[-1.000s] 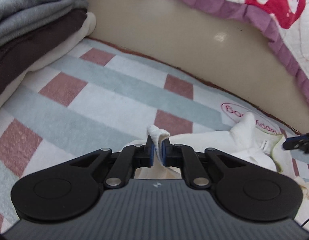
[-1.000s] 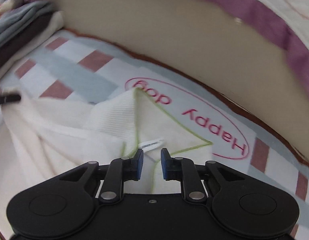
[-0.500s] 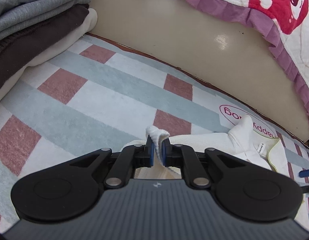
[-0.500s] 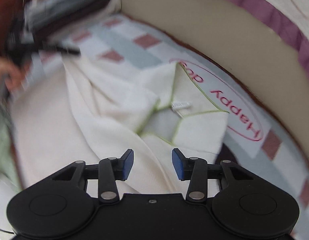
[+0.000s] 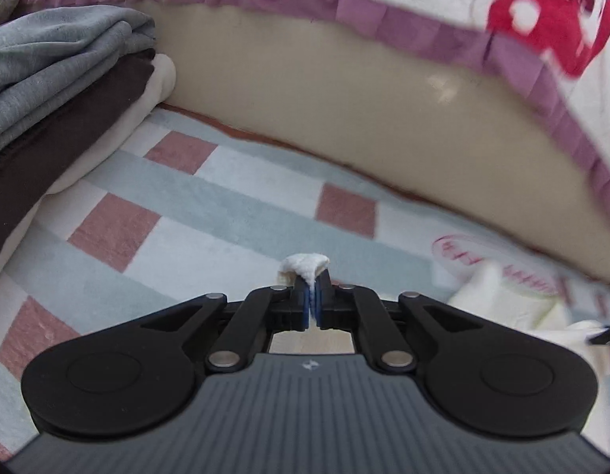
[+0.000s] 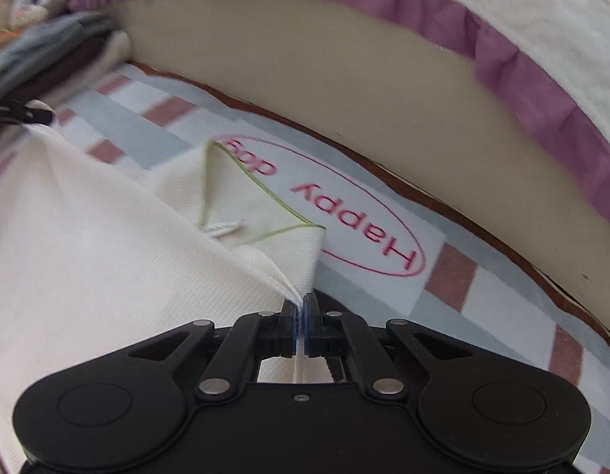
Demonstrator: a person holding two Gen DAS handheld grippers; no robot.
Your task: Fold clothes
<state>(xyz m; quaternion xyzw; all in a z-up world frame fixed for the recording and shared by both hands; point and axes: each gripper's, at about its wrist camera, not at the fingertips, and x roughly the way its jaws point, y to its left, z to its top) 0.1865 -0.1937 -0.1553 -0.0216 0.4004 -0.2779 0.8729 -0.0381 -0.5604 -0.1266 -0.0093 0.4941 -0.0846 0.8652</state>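
On the checked mat [image 6: 443, 308], right by its red "Happy dog" oval [image 6: 344, 213], your right hand-held gripper [image 6: 300, 318] has just snapped closed and now pinches the cream shirt [image 6: 107, 256] at a fold beside the collar, near side of that oval. The green-edged collar [image 6: 241, 205] and its small white label [image 6: 225, 228] lie against the oval's left end. Your left hand-held gripper [image 5: 313, 296] is clamped tight on another tuft of the same cream shirt [image 5: 304, 264], well left of the oval, and the cloth runs taut between your two hands. Far left of the oval, a stack of folded clothes [image 5: 60, 91] sits grey over dark brown over cream. Beyond the oval rises a beige panel [image 6: 344, 79] under a purple-frilled quilt [image 5: 384, 15]; that view is blurred, so it may be a bed.
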